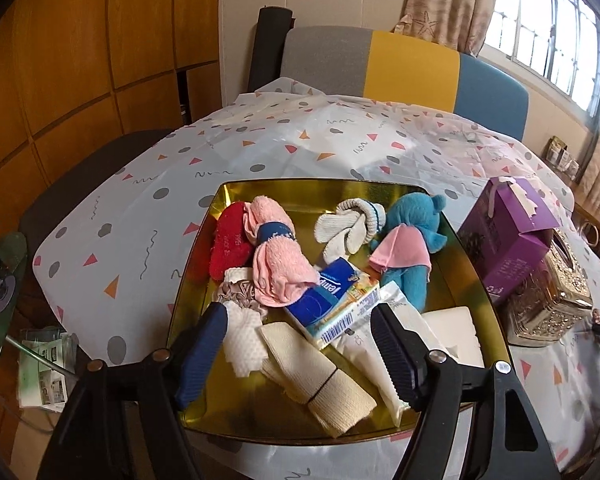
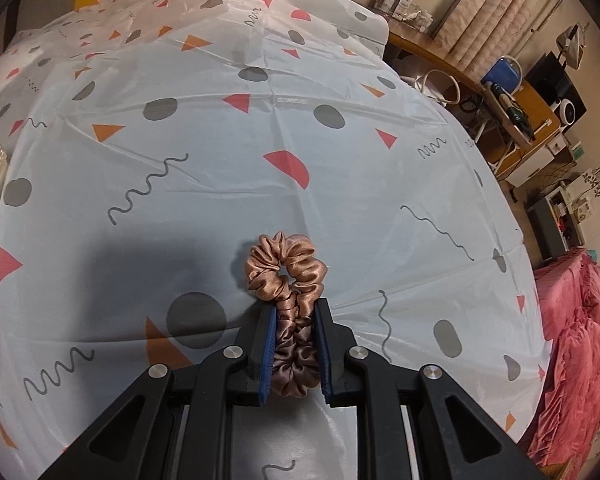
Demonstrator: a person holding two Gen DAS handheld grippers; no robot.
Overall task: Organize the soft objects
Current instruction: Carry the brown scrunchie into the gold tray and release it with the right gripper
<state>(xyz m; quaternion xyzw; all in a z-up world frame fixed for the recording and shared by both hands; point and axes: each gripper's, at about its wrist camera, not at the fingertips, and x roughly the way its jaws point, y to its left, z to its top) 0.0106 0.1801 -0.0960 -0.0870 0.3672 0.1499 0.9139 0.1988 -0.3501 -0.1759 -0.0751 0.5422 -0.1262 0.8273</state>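
Observation:
A gold tray [image 1: 466, 276] on the patterned tablecloth holds several soft things: a red sock [image 1: 230, 242], a pink towel roll [image 1: 276, 264], white gloves [image 1: 350, 224], a blue plush toy [image 1: 410, 240], a tissue pack [image 1: 334, 300], a beige bandage roll [image 1: 320, 376] and a pale scrunchie [image 1: 236, 296]. My left gripper [image 1: 300, 320] hovers open above the tray's near side, nothing between its fingers. In the right wrist view my right gripper [image 2: 296, 310] is shut on a copper satin scrunchie [image 2: 286, 270], whose far loop rests on the tablecloth [image 2: 220, 160].
A purple carton [image 1: 508, 236] and an ornate metallic tissue box [image 1: 556, 300] stand right of the tray. A grey, yellow and blue chair back [image 1: 404, 68] rises behind the table. The table's right edge drops toward a pink bedspread [image 2: 576, 344] and a cluttered desk [image 2: 512, 108].

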